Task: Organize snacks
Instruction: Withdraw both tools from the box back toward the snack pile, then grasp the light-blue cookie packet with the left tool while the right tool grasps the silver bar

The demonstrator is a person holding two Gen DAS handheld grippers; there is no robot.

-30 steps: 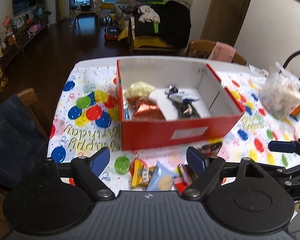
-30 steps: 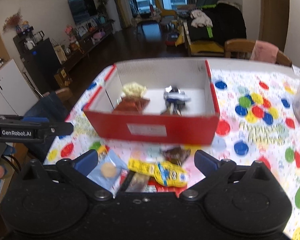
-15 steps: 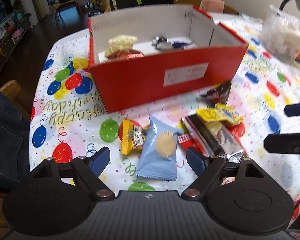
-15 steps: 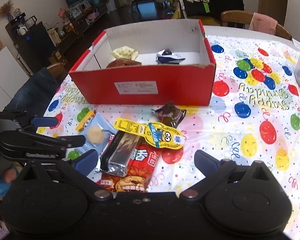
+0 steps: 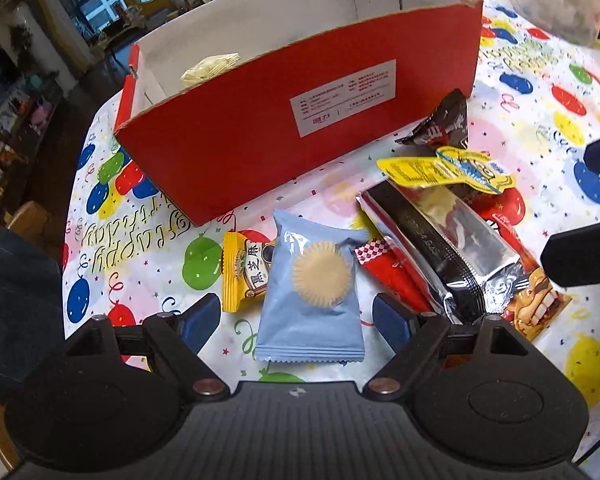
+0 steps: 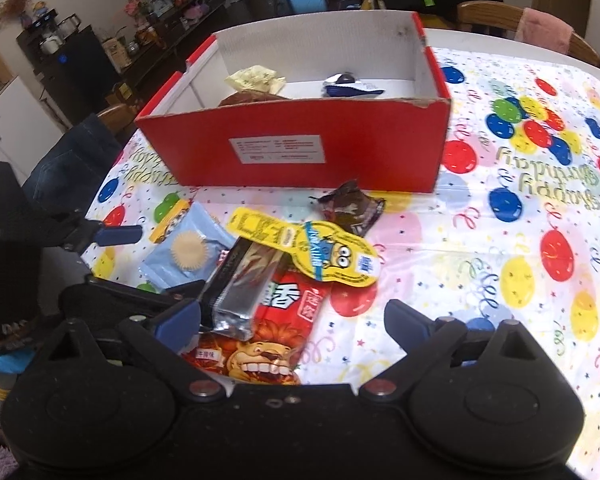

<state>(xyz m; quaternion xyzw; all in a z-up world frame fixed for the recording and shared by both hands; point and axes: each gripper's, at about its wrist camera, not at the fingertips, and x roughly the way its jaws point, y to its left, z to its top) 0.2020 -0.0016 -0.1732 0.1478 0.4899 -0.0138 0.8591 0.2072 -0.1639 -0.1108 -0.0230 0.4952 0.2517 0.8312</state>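
Both have dropped toward the snack pile: the left hand-held gripper (image 5: 296,320), jaws apart, now straddles the blue packet (image 5: 312,292); the right hand-held gripper (image 6: 292,320) starts closing over the red lion pouch (image 6: 268,344), so pickups into the red box (image 6: 300,152) look imminent.

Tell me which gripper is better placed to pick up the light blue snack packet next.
Left. The left gripper is open with the blue packet lying squarely between its fingers. The right gripper, its jaws closing slightly with nothing gripped, sits over the red lion packet and silver bar instead.
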